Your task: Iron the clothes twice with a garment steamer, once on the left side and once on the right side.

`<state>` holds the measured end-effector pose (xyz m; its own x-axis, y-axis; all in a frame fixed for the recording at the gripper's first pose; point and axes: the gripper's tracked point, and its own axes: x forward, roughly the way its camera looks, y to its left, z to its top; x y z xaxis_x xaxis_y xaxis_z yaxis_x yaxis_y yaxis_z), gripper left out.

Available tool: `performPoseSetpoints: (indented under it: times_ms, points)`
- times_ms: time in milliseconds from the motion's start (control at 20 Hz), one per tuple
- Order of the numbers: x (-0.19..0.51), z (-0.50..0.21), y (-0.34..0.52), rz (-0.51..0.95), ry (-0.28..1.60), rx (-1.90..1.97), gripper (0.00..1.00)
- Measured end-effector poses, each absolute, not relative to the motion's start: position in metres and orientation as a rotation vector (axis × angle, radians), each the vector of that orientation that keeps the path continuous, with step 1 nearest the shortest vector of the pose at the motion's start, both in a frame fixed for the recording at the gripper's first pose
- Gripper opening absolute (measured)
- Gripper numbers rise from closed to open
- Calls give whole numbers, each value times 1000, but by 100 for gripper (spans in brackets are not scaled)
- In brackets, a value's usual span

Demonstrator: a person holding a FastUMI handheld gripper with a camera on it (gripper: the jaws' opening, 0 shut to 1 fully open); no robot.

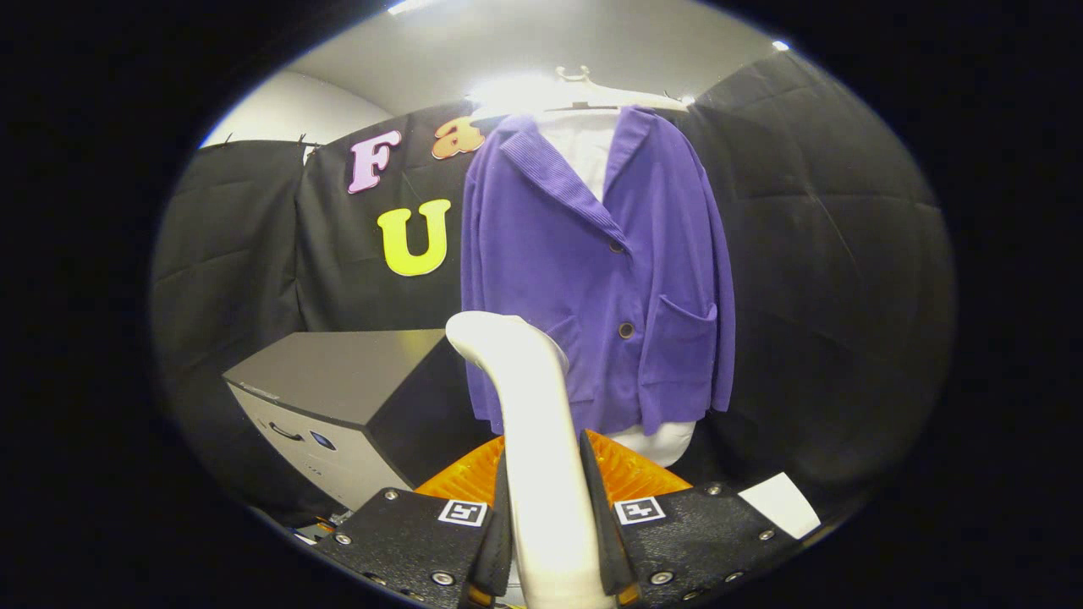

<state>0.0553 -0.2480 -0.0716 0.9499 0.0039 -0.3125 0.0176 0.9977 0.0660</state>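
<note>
Booth wall (829,279): black quilted cloth, hung behind and to both sides of everything else; pale ceiling above it with a bright light over the hanger.

Jacket (592,288): purple, ribbed collar, two dark buttons down the front, a patch pocket on each side. It hangs upright on a pale hanger (584,85) against the wall, over a white garment (584,152) that shows at the open neck and below the hem. Front faces the gripper. It hangs beyond the fingers, well apart from them.

Box (338,397): grey, dark flat top, lighter front face with a small handle and a round blue mark. It stands below and beside the jacket's sleeve, nearer the gripper than the wall. What carries it cannot be told.

Orange ribbed thing (630,474): low, just beyond the fingers, under the jacket's hem, mostly hidden by the gripper.

Steamer (529,406): white, smooth, its handle rising between the fingers and curving over at the head, which overlaps the lower front of the jacket in the view; contact with the cloth cannot be told.

Gripper (546,541): both fingers pressed against the steamer handle, one on each side, pinching it upright.

White card (783,503): small, flat, beside the gripper body.
</note>
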Motion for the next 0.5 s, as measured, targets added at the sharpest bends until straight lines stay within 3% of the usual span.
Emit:
performPoseSetpoints:
  times_ms: [500]
  points:
    - [80, 4, -96, -22, 150, 10, 40]
